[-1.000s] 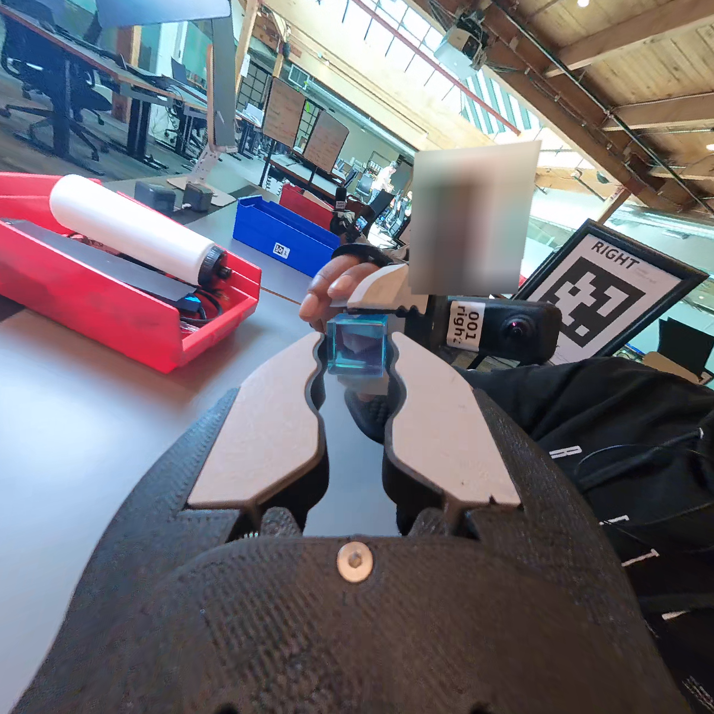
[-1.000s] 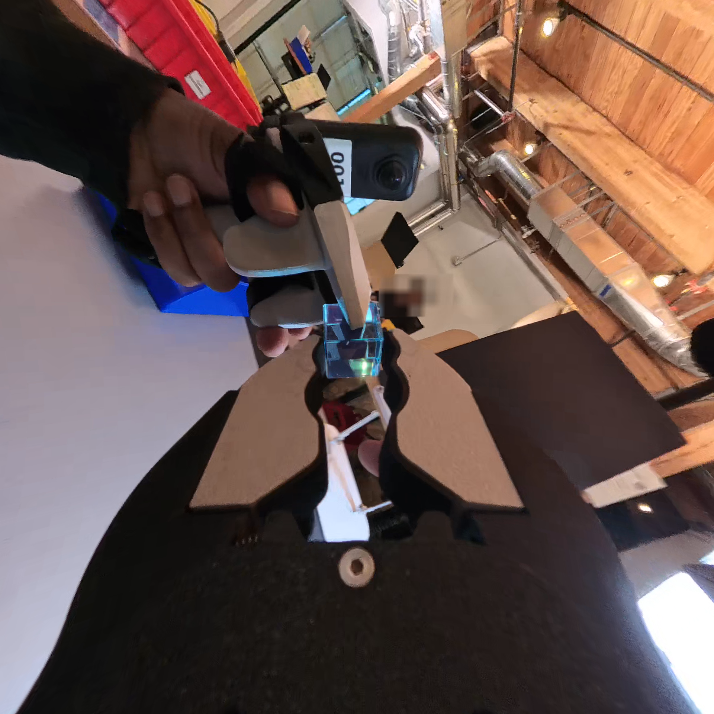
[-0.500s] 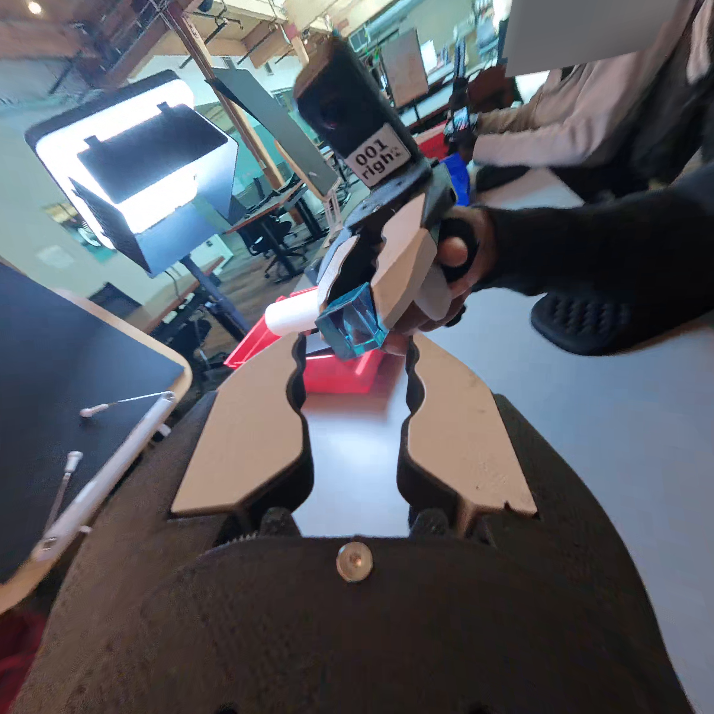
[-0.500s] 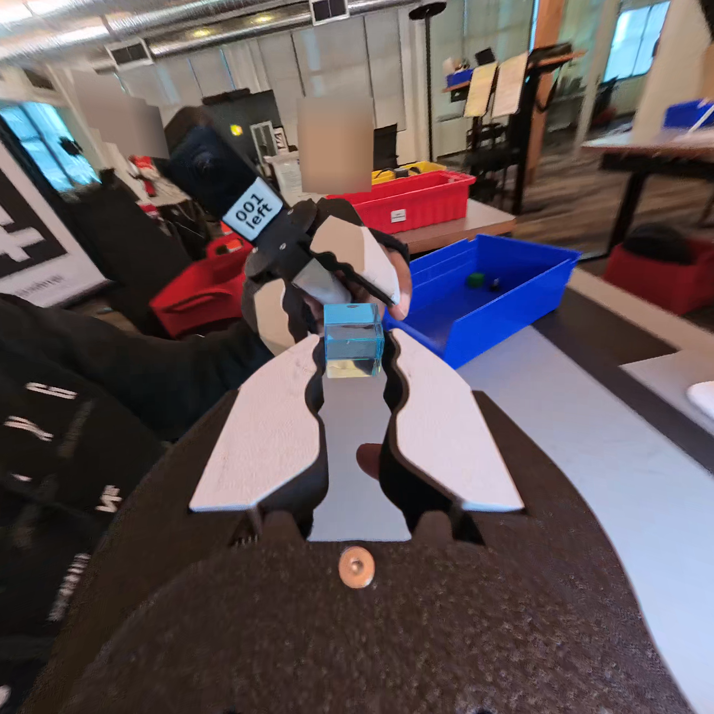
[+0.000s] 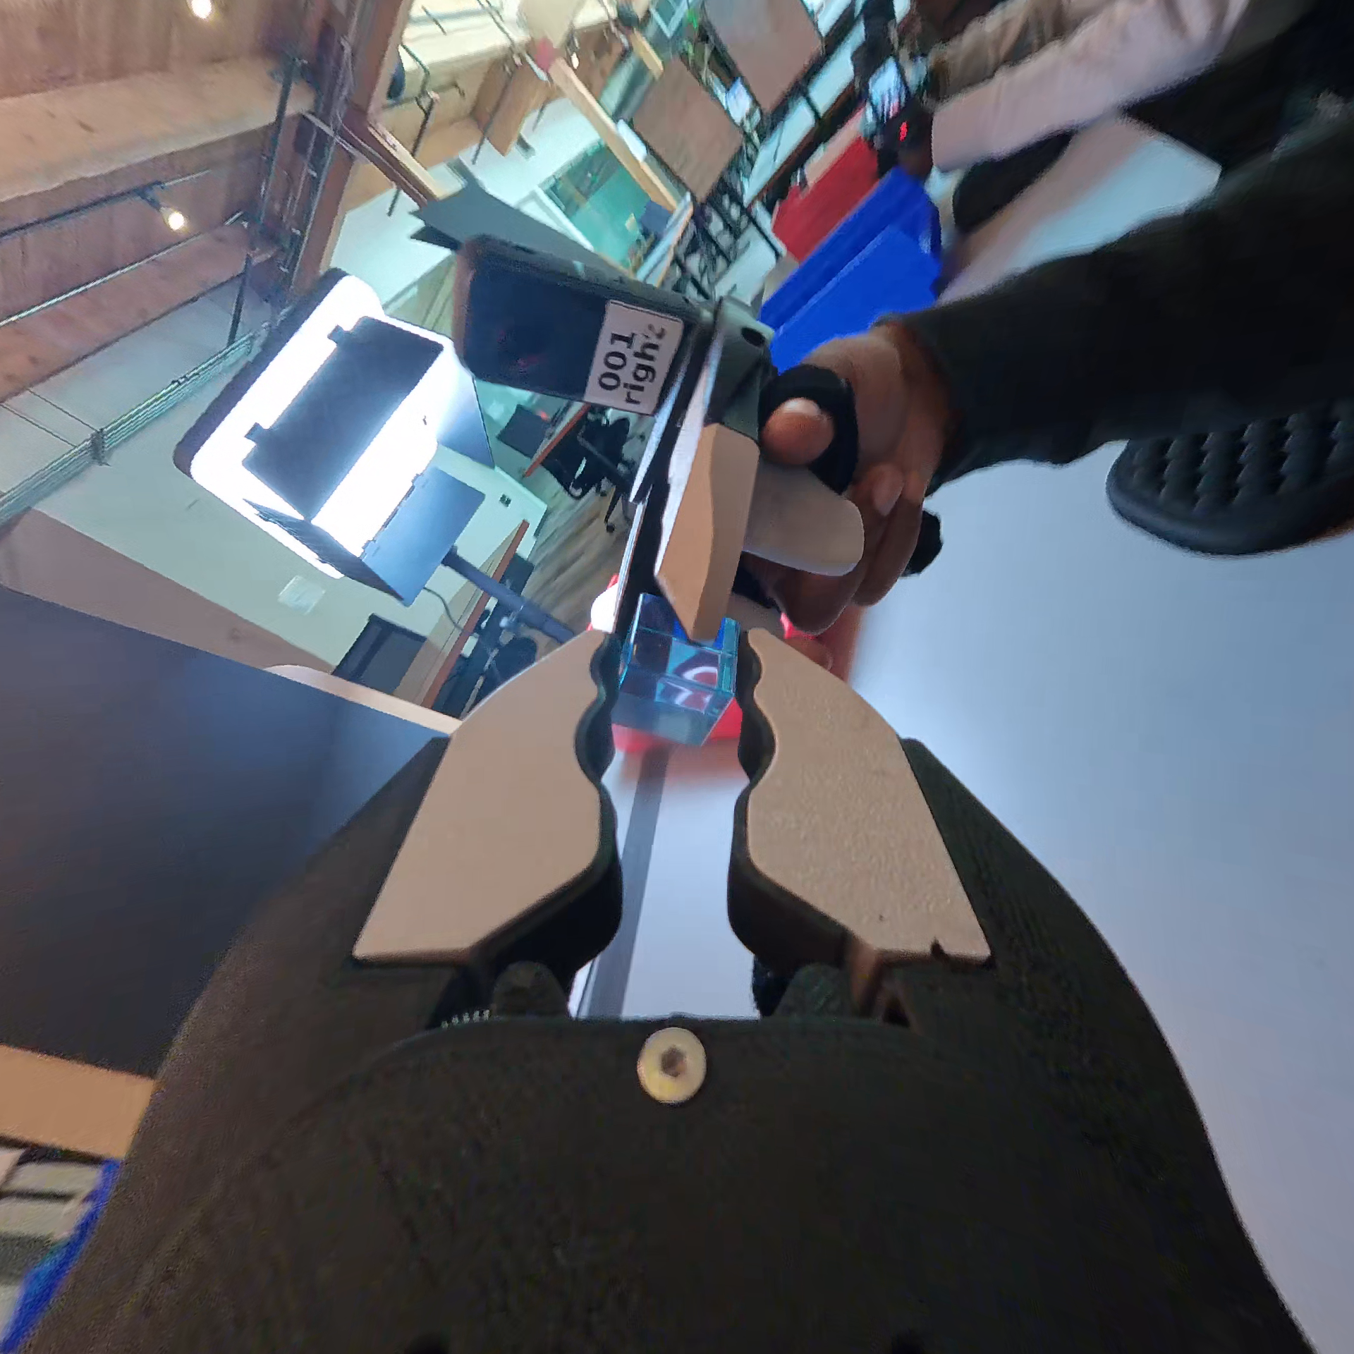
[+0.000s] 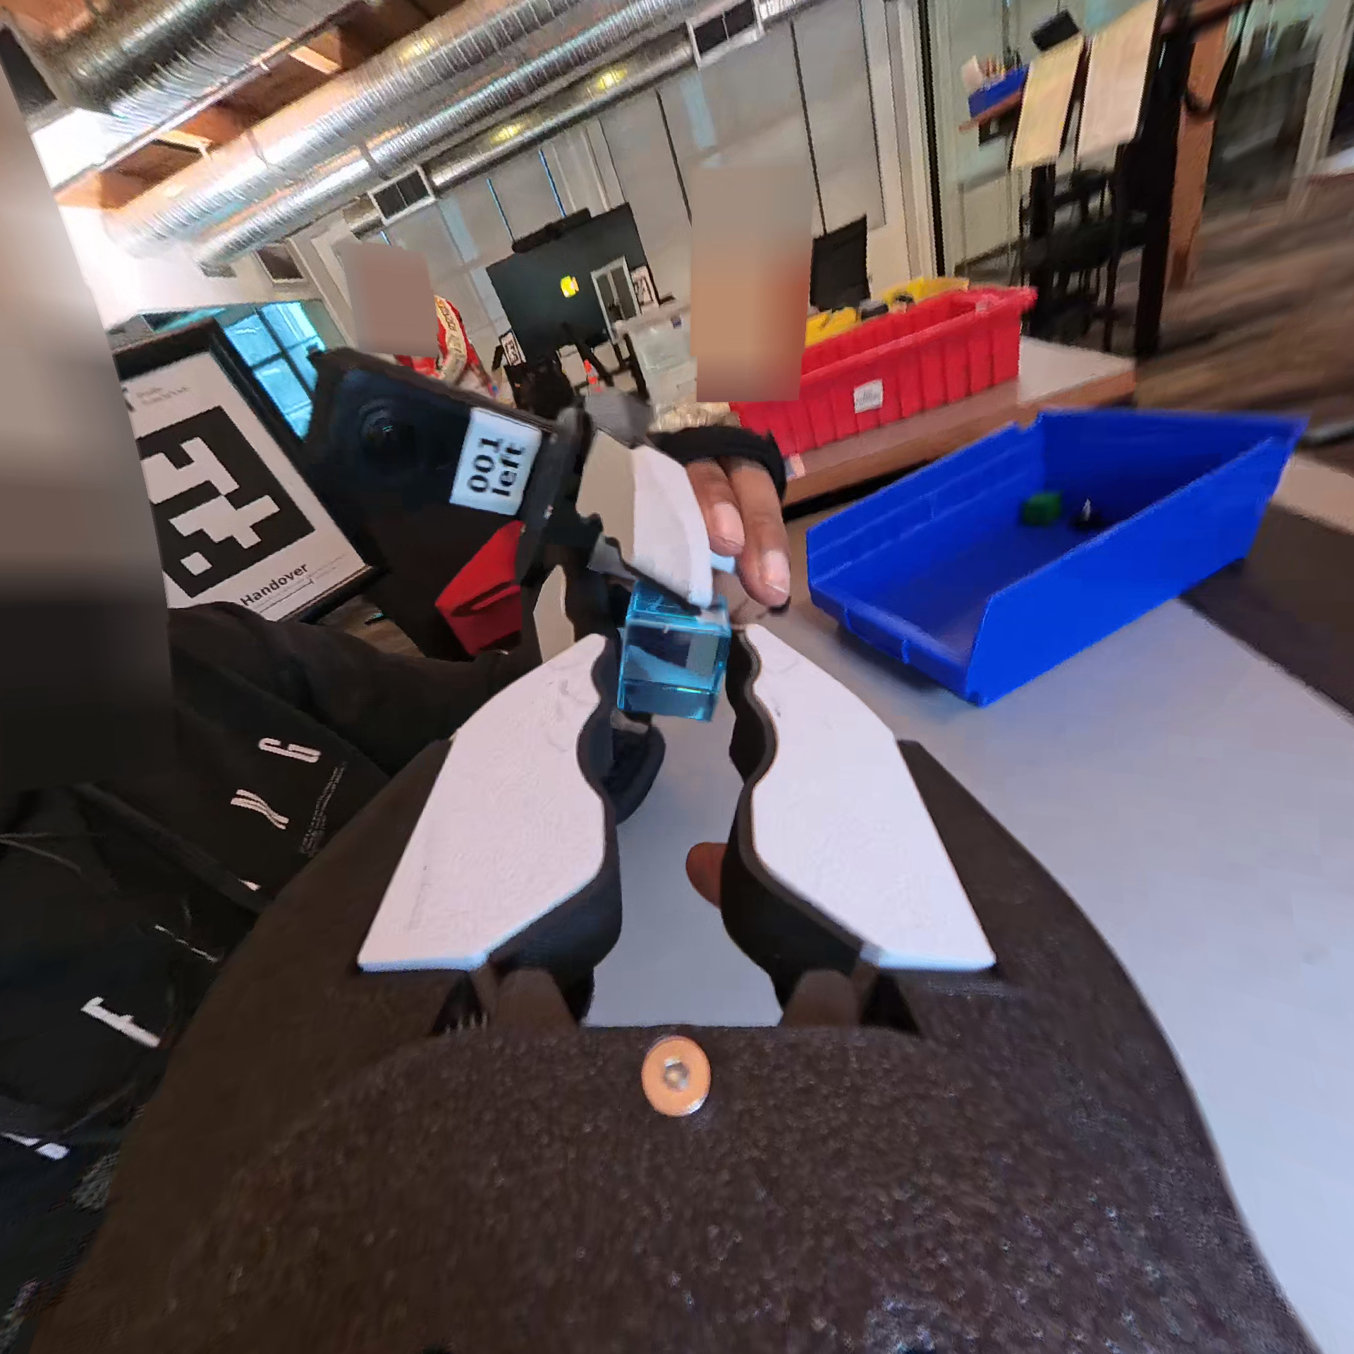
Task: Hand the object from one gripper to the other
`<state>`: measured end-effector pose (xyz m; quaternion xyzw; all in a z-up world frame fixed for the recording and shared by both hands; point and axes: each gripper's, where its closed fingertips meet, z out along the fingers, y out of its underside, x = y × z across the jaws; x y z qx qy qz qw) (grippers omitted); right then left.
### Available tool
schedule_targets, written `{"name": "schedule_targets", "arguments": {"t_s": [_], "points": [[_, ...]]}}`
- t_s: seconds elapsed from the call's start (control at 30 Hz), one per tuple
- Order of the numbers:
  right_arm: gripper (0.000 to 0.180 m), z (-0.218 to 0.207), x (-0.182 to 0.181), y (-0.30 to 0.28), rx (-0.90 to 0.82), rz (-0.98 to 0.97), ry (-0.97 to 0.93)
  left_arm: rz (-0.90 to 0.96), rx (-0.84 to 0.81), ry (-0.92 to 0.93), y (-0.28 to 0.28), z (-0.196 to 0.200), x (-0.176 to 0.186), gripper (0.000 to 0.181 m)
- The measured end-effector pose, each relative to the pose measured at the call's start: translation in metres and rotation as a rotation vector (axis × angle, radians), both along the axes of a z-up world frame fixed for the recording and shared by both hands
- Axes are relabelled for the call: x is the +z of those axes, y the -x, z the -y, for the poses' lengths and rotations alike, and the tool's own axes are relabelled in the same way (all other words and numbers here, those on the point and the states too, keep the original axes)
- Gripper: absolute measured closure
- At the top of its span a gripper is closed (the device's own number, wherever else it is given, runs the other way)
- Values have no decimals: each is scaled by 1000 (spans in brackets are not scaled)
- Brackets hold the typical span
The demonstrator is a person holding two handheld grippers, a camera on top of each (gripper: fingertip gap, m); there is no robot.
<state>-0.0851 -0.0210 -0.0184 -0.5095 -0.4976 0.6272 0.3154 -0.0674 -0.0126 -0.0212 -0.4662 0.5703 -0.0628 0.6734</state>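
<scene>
Mid-handover: left gripper [image 5: 672, 685] and right gripper [image 6: 668, 670] both clamp the blue cube [image 6: 672, 668]; one must release.

each wrist view set just behind its own fingers, looking forward along them — left one rolled steeply sideways, right one nearly level. aimed at one another at close range, sharing the blue cube [image 5: 678, 685] [image 6: 672, 659] and grey table [image 5: 1099, 733] [image 6: 1099, 769].

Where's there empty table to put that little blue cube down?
Bare grey table lies before the blue bin, right of the right gripper. Crowded around the blue cube, where the left gripper meets it.
</scene>
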Motion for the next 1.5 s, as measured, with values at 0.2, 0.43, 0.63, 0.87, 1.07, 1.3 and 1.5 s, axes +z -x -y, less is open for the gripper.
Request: {"name": "schedule_targets", "arguments": {"t_s": [0.2, 0.43, 0.63, 0.87, 1.07, 1.3, 1.5], "points": [[128, -10, 28, -23, -224, -171, -546, 375, -114, 328, 25, -10, 29, 150], [128, -18, 9, -25, -407, -26, -1247, 522, -218, 910, 23, -25, 5, 150], [131, -9, -23, -2, -341, 59, -1435, 468, -384, 1205, -2, -3, -11, 150], [149, -8, -15, -5, -321, -9, -1201, 455, -410, 1064, -7, 1, -5, 149], [150, -39, 7, -23, -343, -59, -613, 277, -135, 547, 2, -6, 2, 136], [150, -32, 1, -21, -160, 19, -99, 93, 140, 180, -3, -30, -10, 135], [150, -23, -12, -12, -55, 69, 62, 94, 122, 104, -11, -25, -7, 135]]}}
